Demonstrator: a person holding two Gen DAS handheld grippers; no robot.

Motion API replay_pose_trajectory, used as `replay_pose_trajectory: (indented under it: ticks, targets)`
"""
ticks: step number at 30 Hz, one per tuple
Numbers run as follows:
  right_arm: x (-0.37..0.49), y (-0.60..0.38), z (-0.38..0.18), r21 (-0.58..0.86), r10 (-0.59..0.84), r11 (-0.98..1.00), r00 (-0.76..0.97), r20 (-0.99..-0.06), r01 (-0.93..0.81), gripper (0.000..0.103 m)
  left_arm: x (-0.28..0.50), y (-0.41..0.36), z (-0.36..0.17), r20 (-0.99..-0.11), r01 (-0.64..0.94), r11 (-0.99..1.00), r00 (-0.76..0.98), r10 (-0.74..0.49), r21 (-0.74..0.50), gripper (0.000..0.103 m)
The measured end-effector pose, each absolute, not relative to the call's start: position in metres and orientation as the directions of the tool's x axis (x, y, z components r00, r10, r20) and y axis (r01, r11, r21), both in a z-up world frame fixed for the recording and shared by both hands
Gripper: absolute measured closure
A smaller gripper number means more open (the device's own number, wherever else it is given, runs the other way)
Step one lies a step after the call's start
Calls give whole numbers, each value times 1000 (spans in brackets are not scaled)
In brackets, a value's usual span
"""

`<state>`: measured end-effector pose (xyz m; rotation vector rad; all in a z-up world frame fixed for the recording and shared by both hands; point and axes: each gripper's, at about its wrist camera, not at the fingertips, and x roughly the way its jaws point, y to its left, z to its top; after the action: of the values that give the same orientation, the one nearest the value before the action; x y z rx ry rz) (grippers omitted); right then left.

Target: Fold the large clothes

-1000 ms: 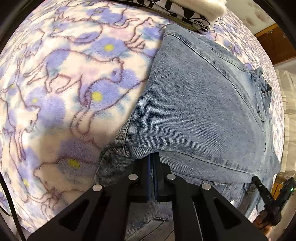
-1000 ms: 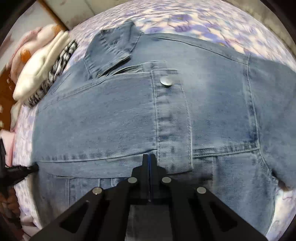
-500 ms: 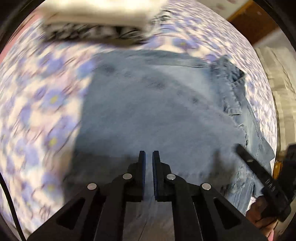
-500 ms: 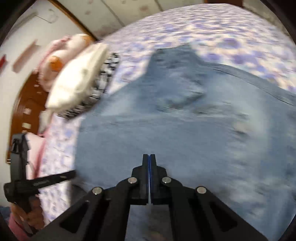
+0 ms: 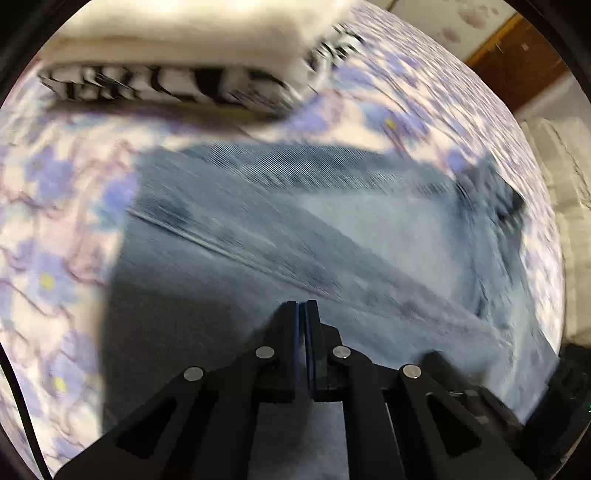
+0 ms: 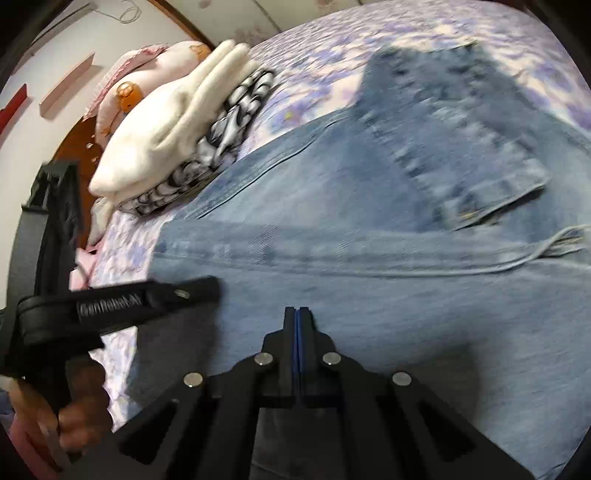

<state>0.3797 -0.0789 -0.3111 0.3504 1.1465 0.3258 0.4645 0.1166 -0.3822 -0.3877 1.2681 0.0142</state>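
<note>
Left gripper: jaws clenched, only a sliver between the blue pads, and a fold of denim seems to run up between them at the base. The frame is blurred, so whether the cloth is truly pinched I cannot tell for sure. Right gripper: jaws pressed fully together, cloth directly beneath and below them; again the grip itself is hidden by the fingers.

Outward from the jaws: the denim jacket lies spread on the bed, which carries a purple flowered blanket. A lighter panel lies across the darker body, and the collar or a pocket flap lies toward the far side. In the right wrist view the left gripper's finger reaches in from the left over the jacket's edge, with the person's hand on its handle.

Beyond the jacket, close to its far edge, sits a stack of folded clothes, white on top, black-and-white print beneath. Pink pillows lie past that, against a wooden headboard.

Step in hand, as I judge it: both grippers carrying one edge of the jacket across its body for a fold. Fold not yet laid.

Next move calls for bringing the edge level with the opposite side, lowering both hands together, then letting go without dragging the layer askew or nudging the stack.
</note>
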Motion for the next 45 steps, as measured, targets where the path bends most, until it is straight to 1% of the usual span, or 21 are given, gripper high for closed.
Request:
replay_pose_trajectory:
  ticks: [2, 5, 8, 10, 11, 13, 14, 16, 18, 21, 23, 25, 27, 31, 32, 34, 36, 38, 40, 44, 45]
  targets:
    - [383, -95, -309, 399, 376, 917, 403, -835, -29, 103, 470, 128, -383, -927, -240, 931, 324, -191, -275, 99]
    - [378, -126, -306, 392, 348, 920, 422, -837, 20, 103, 477, 143, -382, -922, -254, 932, 351, -162, -260, 99]
    - [369, -148, -299, 325, 269, 944, 435, -859, 56, 103, 483, 161, -379, -919, -284, 931, 379, -111, -230, 99]
    - [363, -164, -296, 234, 156, 963, 433, -888, 132, 103, 487, 176, -377, -920, -316, 932, 390, -42, -176, 100]
    - [360, -177, -296, 226, 133, 958, 427, -894, 175, 103, 489, 183, -376, -918, -321, 930, 394, -42, -180, 100]
    - [353, -198, -296, 273, 144, 929, 433, -890, 252, 103, 498, 195, -382, -917, -335, 914, 390, -86, -228, 100]
    - [349, -207, -296, 296, 154, 914, 436, -887, 278, 103, 503, 199, -384, -916, -334, 914, 391, -90, -232, 100]
    - [344, -211, -292, 245, 97, 922, 436, -895, 299, 103, 513, 202, -387, -920, -314, 927, 385, -75, -206, 100]
    - [341, -210, -289, 232, 76, 917, 428, -901, 326, 103, 520, 199, -385, -925, -295, 938, 376, -63, -184, 99]
    - [334, -209, -284, 256, 81, 893, 427, -901, 371, 103, 521, 191, -381, -928, -258, 953, 369, -56, -160, 99]
    - [327, -205, -280, 284, 98, 880, 440, -893, 381, 103, 513, 194, -377, -928, -238, 953, 362, -93, -188, 99]
    - [318, -194, -277, 331, 136, 863, 454, -880, 383, 103, 497, 196, -377, -926, -229, 948, 355, -131, -222, 99]
    - [309, -184, -279, 350, 171, 863, 441, -881, 364, 103, 475, 194, -380, -931, -224, 948, 336, -142, -225, 99]
    - [288, -166, -290, 312, 176, 893, 385, -906, 323, 103, 424, 198, -380, -940, -219, 954, 314, -131, -206, 99]
    - [279, -166, -292, 326, 190, 893, 396, -898, 311, 103, 412, 197, -380, -946, -218, 956, 300, -127, -197, 99]
    - [269, -168, -290, 361, 221, 886, 418, -881, 292, 103, 386, 196, -378, -960, -221, 964, 266, -85, -146, 99]
    - [263, -174, -294, 356, 239, 890, 373, -897, 286, 103, 364, 193, -372, -967, -221, 971, 251, -39, -96, 99]
    - [253, -181, -294, 377, 268, 887, 368, -890, 266, 103, 349, 185, -366, -972, -225, 973, 235, -5, -60, 99]
    - [243, -192, -290, 389, 284, 885, 363, -887, 257, 103, 331, 174, -362, -981, -241, 971, 188, 46, 0, 97]
    - [216, -230, -280, 419, 319, 871, 352, -880, 257, 103, 304, 140, -353, -986, -267, 963, 154, 61, 18, 96]
    - [206, -246, -275, 429, 326, 862, 354, -876, 268, 103, 295, 126, -349, -987, -268, 963, 148, 58, 17, 94]
